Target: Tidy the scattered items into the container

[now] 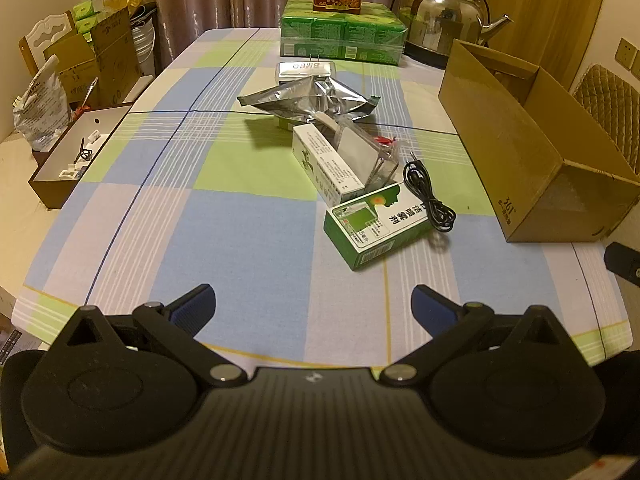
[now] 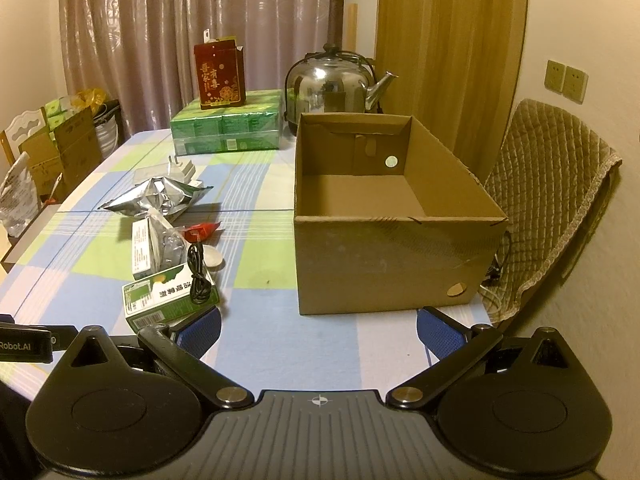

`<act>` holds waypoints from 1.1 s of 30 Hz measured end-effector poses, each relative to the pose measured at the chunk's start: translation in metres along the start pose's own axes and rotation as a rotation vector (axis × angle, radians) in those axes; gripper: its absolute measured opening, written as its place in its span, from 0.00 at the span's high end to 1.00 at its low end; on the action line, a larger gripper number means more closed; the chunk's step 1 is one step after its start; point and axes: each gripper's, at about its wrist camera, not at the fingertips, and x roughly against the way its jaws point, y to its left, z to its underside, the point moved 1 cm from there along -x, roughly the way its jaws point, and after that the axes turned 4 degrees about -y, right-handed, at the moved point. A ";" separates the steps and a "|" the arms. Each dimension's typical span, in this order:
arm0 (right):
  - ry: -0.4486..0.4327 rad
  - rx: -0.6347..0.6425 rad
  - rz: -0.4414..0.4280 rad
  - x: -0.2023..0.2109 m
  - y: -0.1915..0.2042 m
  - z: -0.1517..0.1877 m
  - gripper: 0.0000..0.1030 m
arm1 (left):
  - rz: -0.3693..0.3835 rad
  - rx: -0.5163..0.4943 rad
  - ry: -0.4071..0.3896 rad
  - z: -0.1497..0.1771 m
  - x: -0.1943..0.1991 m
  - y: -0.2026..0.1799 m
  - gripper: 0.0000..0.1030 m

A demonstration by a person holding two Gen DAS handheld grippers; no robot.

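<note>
Nothing is being held yet: the left gripper and right gripper are being kept wide apart, the cardboard box is standing empty, and the scattered items are lying beside it on the bench.

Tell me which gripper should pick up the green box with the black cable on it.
Left, probably. The green box lies nearly straight ahead of the open left gripper. In the right wrist view it sits off to the left of the open right gripper, which faces the cardboard box.
</note>
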 end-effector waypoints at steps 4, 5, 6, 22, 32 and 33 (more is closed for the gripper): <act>0.003 0.002 -0.002 -0.001 0.001 0.001 0.02 | -0.003 -0.001 0.000 0.000 0.000 0.000 0.01; 0.004 0.002 -0.003 -0.001 0.001 0.001 0.02 | -0.002 0.000 0.001 0.000 -0.001 0.000 0.01; 0.004 0.003 -0.003 -0.001 0.001 0.001 0.02 | -0.003 0.000 0.002 0.000 -0.001 0.001 0.01; 0.004 0.005 -0.003 -0.001 0.001 0.002 0.02 | -0.002 0.004 0.003 0.001 0.000 0.001 0.01; 0.008 0.019 -0.008 -0.002 0.003 0.002 0.02 | 0.000 0.010 0.007 0.001 0.000 0.003 0.01; 0.008 0.019 -0.008 -0.002 0.003 0.002 0.02 | -0.001 0.010 0.007 0.001 0.000 0.003 0.01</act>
